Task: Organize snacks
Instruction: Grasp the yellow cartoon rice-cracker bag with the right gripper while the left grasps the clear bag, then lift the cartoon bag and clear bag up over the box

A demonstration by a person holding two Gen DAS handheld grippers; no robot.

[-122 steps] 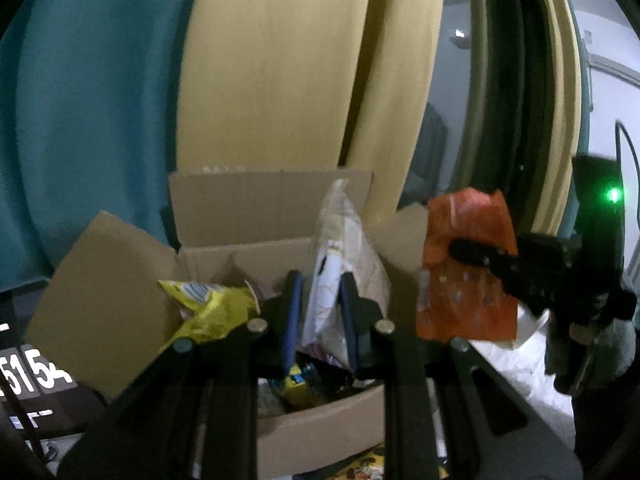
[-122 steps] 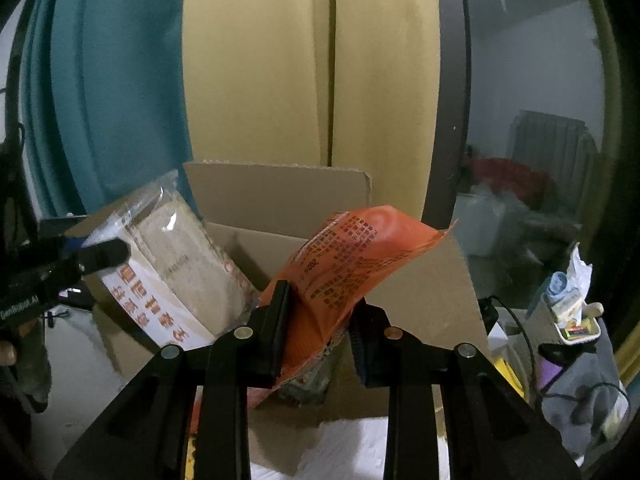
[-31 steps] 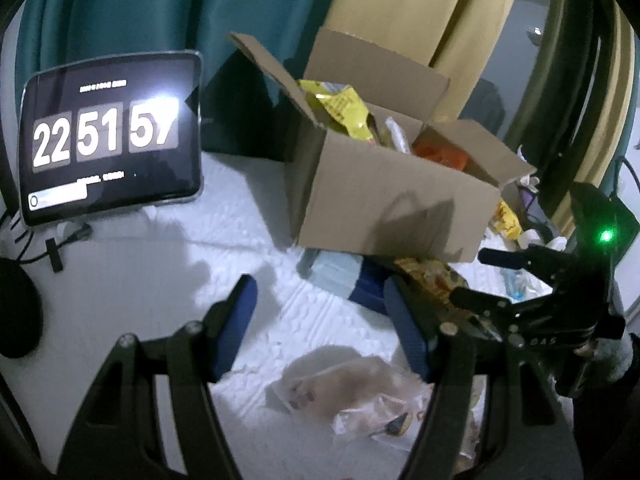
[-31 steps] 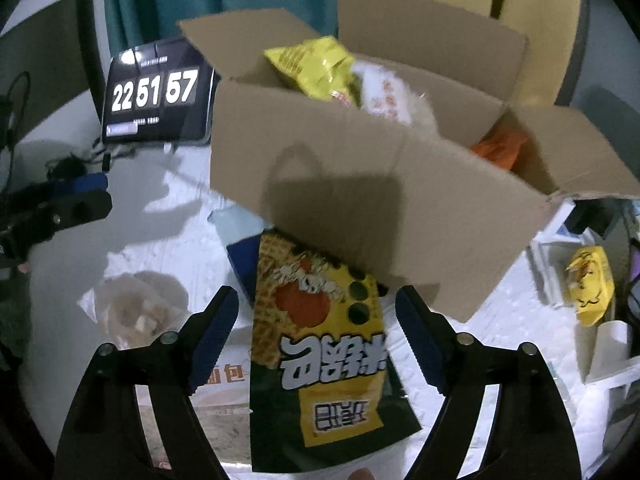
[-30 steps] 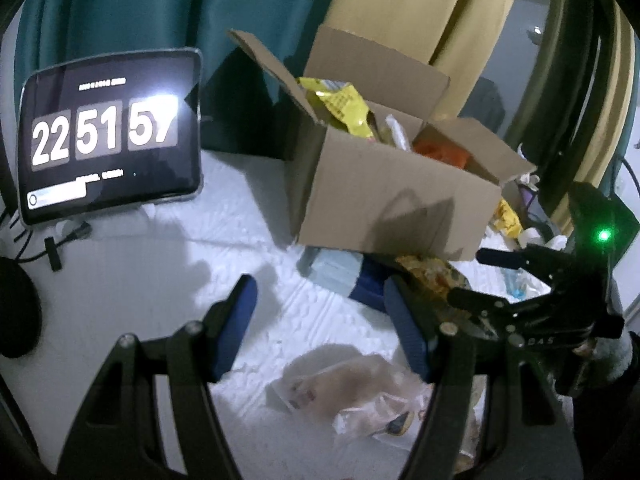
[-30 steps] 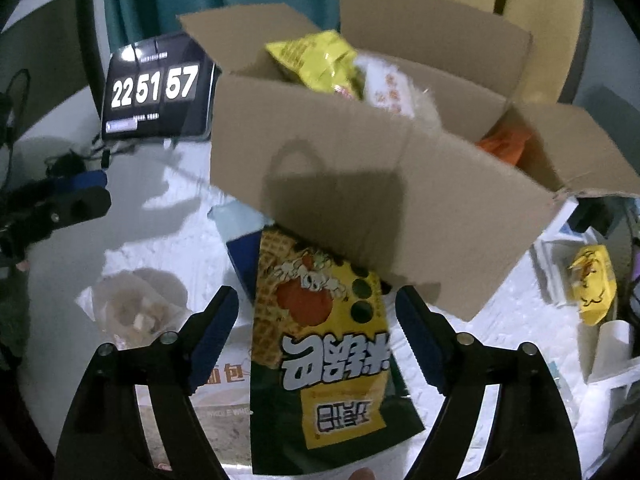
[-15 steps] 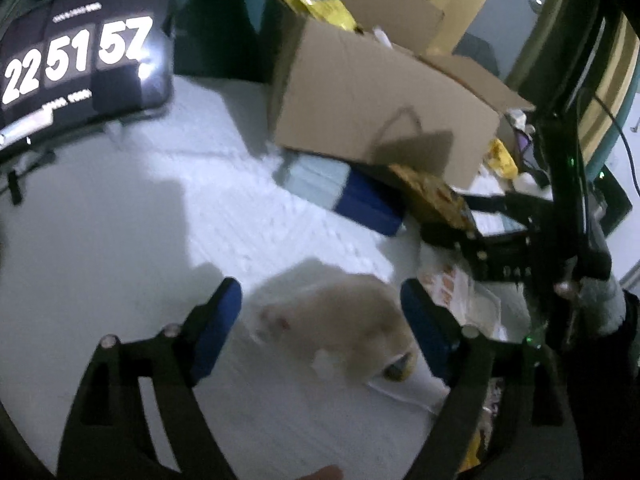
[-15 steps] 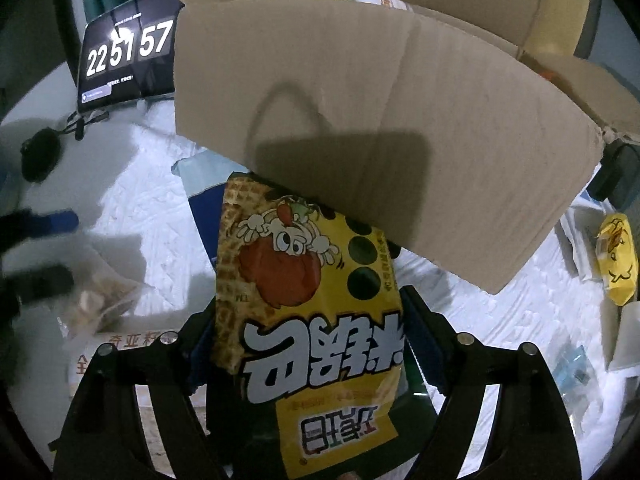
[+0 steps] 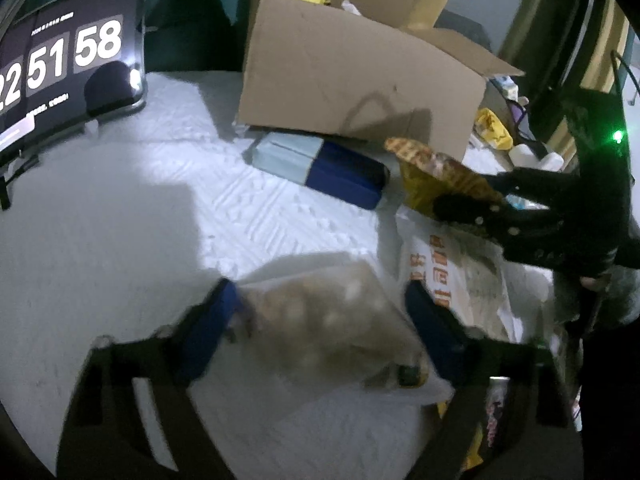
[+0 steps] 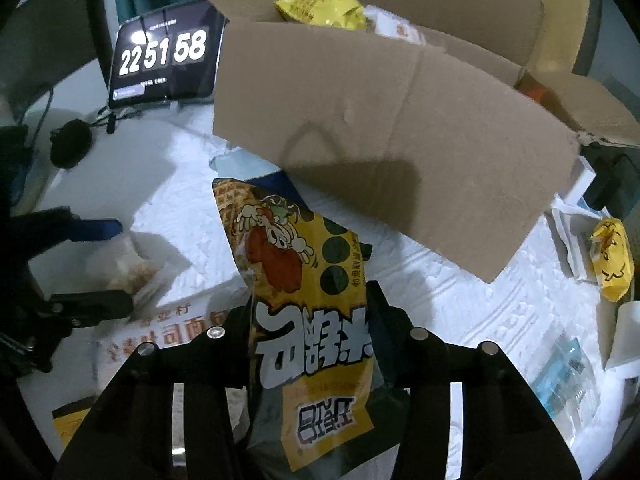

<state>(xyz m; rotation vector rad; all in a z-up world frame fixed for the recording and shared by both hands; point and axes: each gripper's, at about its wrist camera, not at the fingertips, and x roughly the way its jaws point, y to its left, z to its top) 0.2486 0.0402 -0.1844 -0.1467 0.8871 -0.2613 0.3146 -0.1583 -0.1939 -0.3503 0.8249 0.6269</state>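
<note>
In the right wrist view, the right hand-held gripper (image 10: 310,312) has its jaws closing on a yellow and dark green snack bag printed with a cartoon figure and a waffle pattern (image 10: 304,280). The bag runs up through the lower centre of the frame, both pads flanking it closely and apparently touching its sides. Its upper end reaches toward the open brown cardboard box (image 10: 400,152) that fills the upper half of the frame. A crinkled yellow packet (image 10: 324,10) pokes out of the box top.

In the left wrist view, the left hand-held gripper (image 9: 320,312) is blurred at the lower centre, its blue-padded jaws closing around a clear plastic bag of pale brown pieces (image 9: 332,332) lying on the white textured surface (image 9: 120,240). The pads stand just beside the bag; contact is hard to judge through the blur. To the right lies a flat white packet with orange lettering (image 9: 452,272). A pale blue and dark blue pack (image 9: 320,164) lies at the foot of the box. A black digital clock screen (image 9: 68,64) stands at the upper left.
</note>
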